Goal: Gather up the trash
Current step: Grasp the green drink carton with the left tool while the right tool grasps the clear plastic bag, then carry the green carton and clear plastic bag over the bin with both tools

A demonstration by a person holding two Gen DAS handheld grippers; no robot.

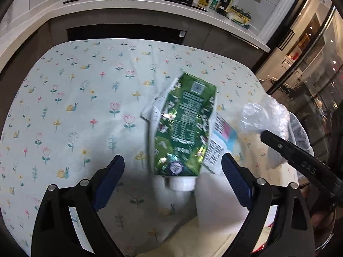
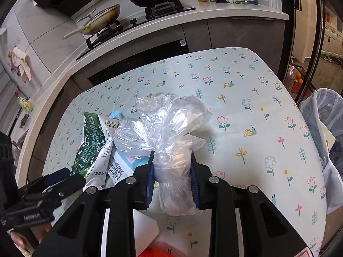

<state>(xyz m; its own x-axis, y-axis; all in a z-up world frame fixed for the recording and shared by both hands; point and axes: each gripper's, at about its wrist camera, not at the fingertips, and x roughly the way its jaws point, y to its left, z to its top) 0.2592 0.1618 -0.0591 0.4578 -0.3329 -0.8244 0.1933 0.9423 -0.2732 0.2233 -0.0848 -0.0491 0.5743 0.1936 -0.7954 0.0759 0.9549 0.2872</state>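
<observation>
Kitchen table (image 1: 81,98): right gripper (image 2: 172,171) clamped on clear bag (image 2: 171,126), bin (image 2: 321,107) to its right; left gripper (image 1: 172,182) jaws apart, green pouch (image 1: 184,124) just ahead, long axis along fingers

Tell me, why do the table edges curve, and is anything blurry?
Fisheye lenses bend the table edges in both views; in the left wrist view the green pouch is smeared and glinting; in the right wrist view the clear plastic bag looks sharp.
</observation>
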